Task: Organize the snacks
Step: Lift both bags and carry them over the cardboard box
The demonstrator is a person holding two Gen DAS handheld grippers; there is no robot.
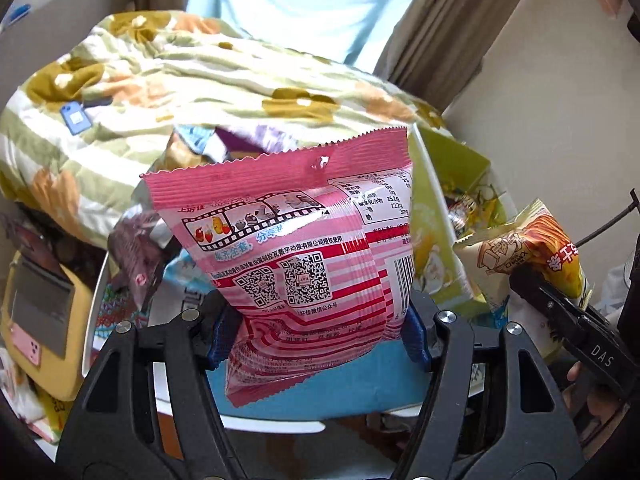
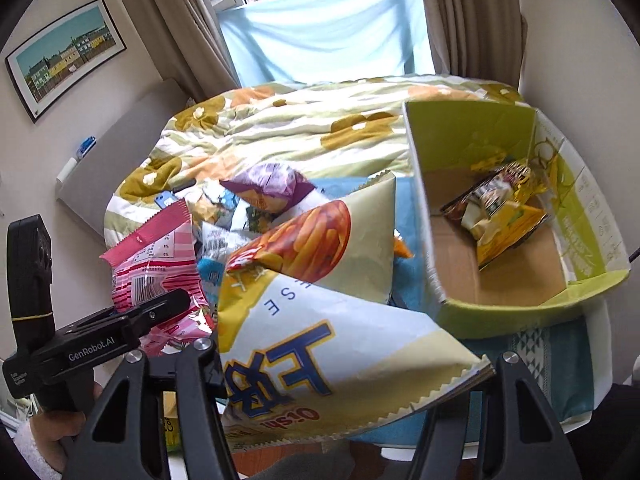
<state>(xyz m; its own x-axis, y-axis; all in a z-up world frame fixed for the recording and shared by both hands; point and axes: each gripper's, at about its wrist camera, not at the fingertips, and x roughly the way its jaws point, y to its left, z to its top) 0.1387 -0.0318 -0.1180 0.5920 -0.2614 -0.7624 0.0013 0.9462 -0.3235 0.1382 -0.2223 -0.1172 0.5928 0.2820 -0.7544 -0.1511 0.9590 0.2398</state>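
A: Pink snack bag [image 1: 304,248] sits upright between the left gripper [image 1: 320,336] fingers, blue pads pressed into both lower sides. Jaws closed partway onto it, bag held clear above the table.

B: And the right?

A: Right gripper [image 2: 352,384] has the cream Oishi chip bag [image 2: 320,292] clamped near its crimped end; the bag fans out across the view. Jaws narrowed on that seam, as far as the view allows. Both bags look light, air-puffed, film slick and crinkly. I'd judge the contents brittle, so squeeze the sealed edge or a lower corner, not the belly.

B: Where do they go?

A: Probably the green cardboard box [image 2: 424,216], open-topped, just right of the chip bag. A few yellow and dark packets [image 2: 500,216] already lie in its far corner. Loose snacks [image 2: 256,196] are still piled behind the pink bag.

B: Surface?

A: White round table [image 1: 90,320] with a blue cloth [image 2: 416,280] under the box. Beyond it, a bed with a floral quilt [image 2: 304,120]; a blue phone [image 1: 74,116] lies on the quilt. Window with brown curtains [image 2: 472,16] behind, framed picture [image 2: 64,56] on the left wall.
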